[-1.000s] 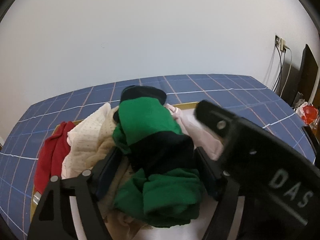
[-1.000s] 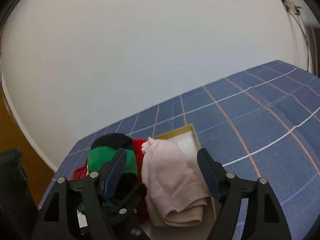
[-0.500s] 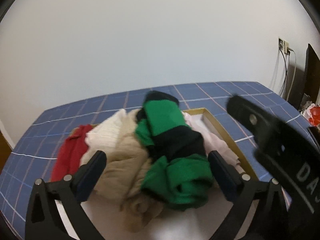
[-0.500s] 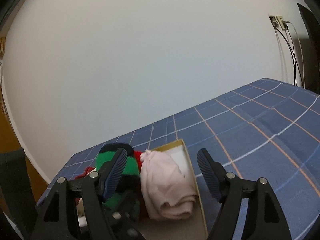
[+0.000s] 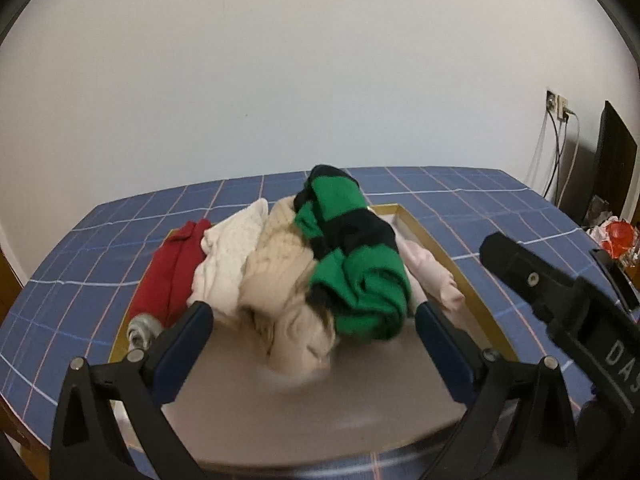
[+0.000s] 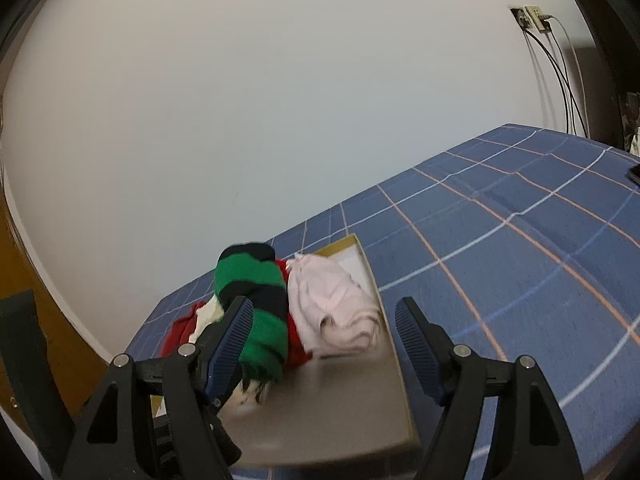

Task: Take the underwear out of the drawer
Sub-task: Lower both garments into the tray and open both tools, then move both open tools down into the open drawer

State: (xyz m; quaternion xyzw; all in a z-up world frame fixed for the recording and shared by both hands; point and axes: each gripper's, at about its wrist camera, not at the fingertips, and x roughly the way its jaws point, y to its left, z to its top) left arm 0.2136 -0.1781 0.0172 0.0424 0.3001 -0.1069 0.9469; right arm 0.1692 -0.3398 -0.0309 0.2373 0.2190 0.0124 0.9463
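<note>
The underwear sits bunched in a shallow drawer (image 5: pixel 460 268) with a tan rim, lying on a blue checked cloth. From the left wrist view the row runs: a red piece (image 5: pixel 172 268), a cream piece (image 5: pixel 228 256), a beige piece (image 5: pixel 280 280), a green and black striped piece (image 5: pixel 356 264) piled on top, and a pale pink piece (image 5: pixel 436 280) against the right wall.

All of it looks light, soft and limp; it would likely sag and drag its neighbours when lifted. A pinch on a raised fold of the striped piece seems the surest hold.

The left gripper (image 5: pixel 312 344) is spread wide and holds nothing, just short of the pile. The right gripper (image 6: pixel 324 344) is likewise wide and empty.

A plain white wall stands behind, with a socket and cables (image 6: pixel 536 16) to the right.
</note>
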